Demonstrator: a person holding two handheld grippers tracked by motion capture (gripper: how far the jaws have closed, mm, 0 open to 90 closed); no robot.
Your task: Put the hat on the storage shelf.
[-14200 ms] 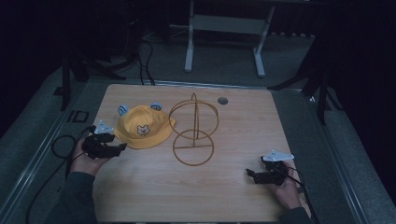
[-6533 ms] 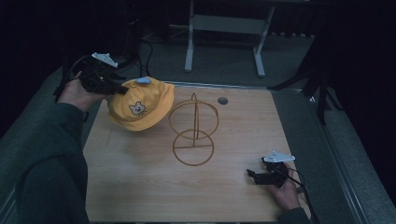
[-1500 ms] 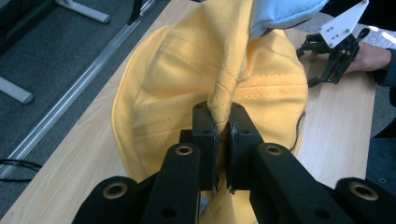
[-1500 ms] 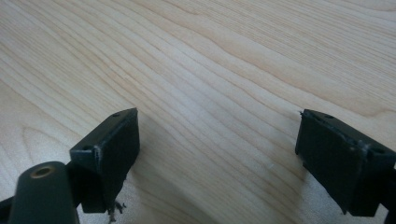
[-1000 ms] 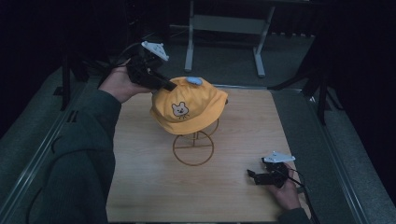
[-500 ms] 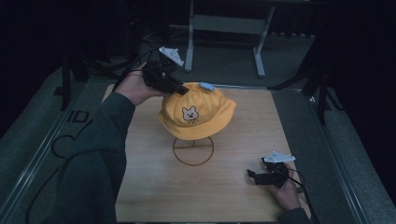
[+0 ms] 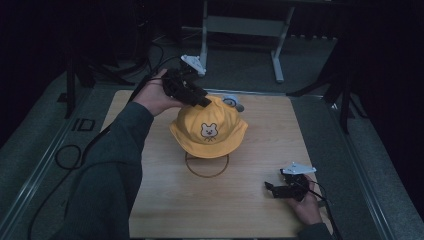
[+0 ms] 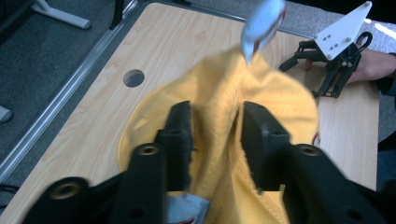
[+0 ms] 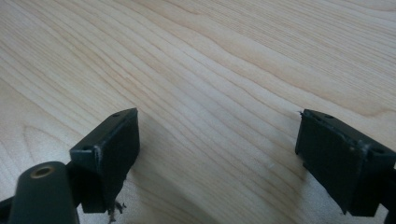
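The person's left arm, in a dark green sleeve, stretches forward across the table, its hand carrying the black two-jaw left gripper (image 7: pixel 202 102) tilted down – its jaws have just been opening, yellow fabric between them. The right hand (image 7: pixel 305 205) rests low at the near right, holding the black right gripper (image 7: pixel 270 189) – jaws spread wide, nothing between them.

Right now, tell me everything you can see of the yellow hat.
The yellow hat is a soft, cloth-looking bucket hat with a floppy brim and a small bear face printed on the front. It sits upright on the wire stand, whose ring base shows on the wooden table below the brim. A pale tag hangs off it at the back. A ridge of crown fabric stands between the jaws of the left hand-held gripper, which have just been opening; whether the pads touch it I cannot tell.
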